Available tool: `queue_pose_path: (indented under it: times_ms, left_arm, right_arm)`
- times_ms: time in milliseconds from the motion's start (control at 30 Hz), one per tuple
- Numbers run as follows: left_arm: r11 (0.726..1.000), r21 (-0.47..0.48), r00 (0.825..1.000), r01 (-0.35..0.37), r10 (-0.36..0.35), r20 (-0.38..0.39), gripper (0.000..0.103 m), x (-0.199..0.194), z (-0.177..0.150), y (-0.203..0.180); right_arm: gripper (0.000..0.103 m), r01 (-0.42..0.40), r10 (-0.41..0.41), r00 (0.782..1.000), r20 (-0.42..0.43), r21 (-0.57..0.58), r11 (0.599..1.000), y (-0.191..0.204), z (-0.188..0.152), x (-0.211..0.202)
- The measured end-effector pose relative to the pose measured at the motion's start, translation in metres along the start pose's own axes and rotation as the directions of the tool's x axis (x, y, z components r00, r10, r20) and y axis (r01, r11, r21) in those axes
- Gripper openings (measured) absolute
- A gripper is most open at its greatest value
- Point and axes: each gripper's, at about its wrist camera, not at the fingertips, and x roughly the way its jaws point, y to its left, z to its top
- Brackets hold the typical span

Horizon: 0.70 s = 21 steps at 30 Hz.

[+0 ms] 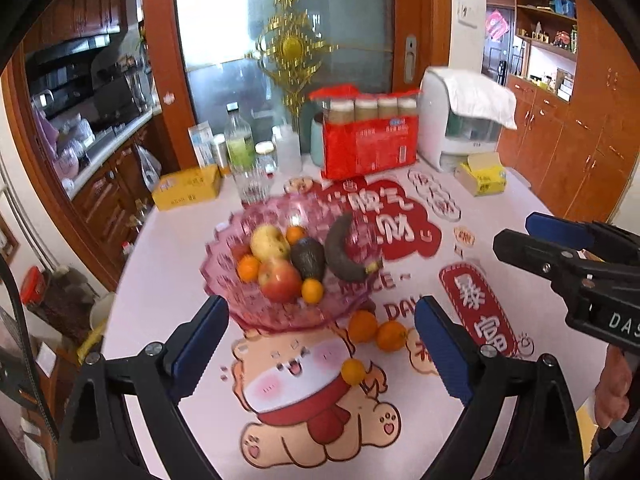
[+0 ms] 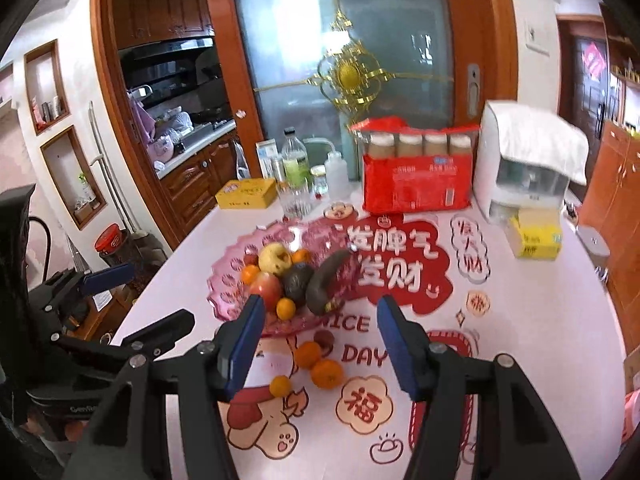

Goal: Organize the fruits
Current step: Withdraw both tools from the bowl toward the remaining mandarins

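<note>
Bowl: a pink, cut-glass-look fruit bowl (image 1: 224, 280) stands on the table (image 1: 168, 280), mid-left, holding an apple, a pale pear-like fruit, an avocado, a darkened banana and several small oranges.
Loose fruit: three small oranges lie on the tablecloth just in front of the bowl — two touching (image 2: 307, 354) (image 2: 327, 374), a third, smaller one (image 2: 280, 386) near them; a small dark reddish fruit (image 2: 324, 338) lies beside the bowl's base.
Left gripper (image 1: 320, 344): jaws spread wide, nothing between them; it hangs over the cloth facing the bowl.
Right gripper (image 2: 320, 340): jaws part-way apart and empty; the loose oranges show in the gap beyond.
Handling, judged: the oranges are probably light, firm and round, so liable to roll; the peel gives some grip.
Hold, judged: pads on opposite sides across the widest part, closing gently.
Risk, judged: the bowl looks brittle; fruit is better lowered in than dropped.
</note>
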Motion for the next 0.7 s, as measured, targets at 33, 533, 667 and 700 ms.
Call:
queue_pose_path:
  times_ms: [33, 533, 667, 700]
  left_arm:
    - [1.0, -0.006, 1.0, 0.008, -0.008, -0.018, 0.094, 0.009, -0.007, 0.0]
    - [0.992, -0.118, 0.958, 0.049, -0.08, -0.274, 0.091, 0.149, -0.096, -0.006]
    - [0.986, -0.156, 0.942, 0.058, -0.106, -0.318, 0.081, 0.177, -0.106, -0.006]
    - [0.984, -0.169, 0.938, 0.058, -0.112, -0.329, 0.077, 0.183, -0.109, -0.006]
  right_arm:
    - [0.059, 0.005, -0.005, 1.0, -0.017, 0.008, 1.0, -0.003, -0.007, 0.008]
    - [0.059, 0.036, -0.011, 0.965, -0.262, 0.091, 0.995, -0.028, -0.086, 0.119]
    - [0.059, 0.025, 0.003, 0.952, -0.307, 0.09, 0.996, -0.026, -0.097, 0.144]
    - [0.059, 0.025, 0.006, 0.948, -0.317, 0.093, 0.995, -0.026, -0.098, 0.149]
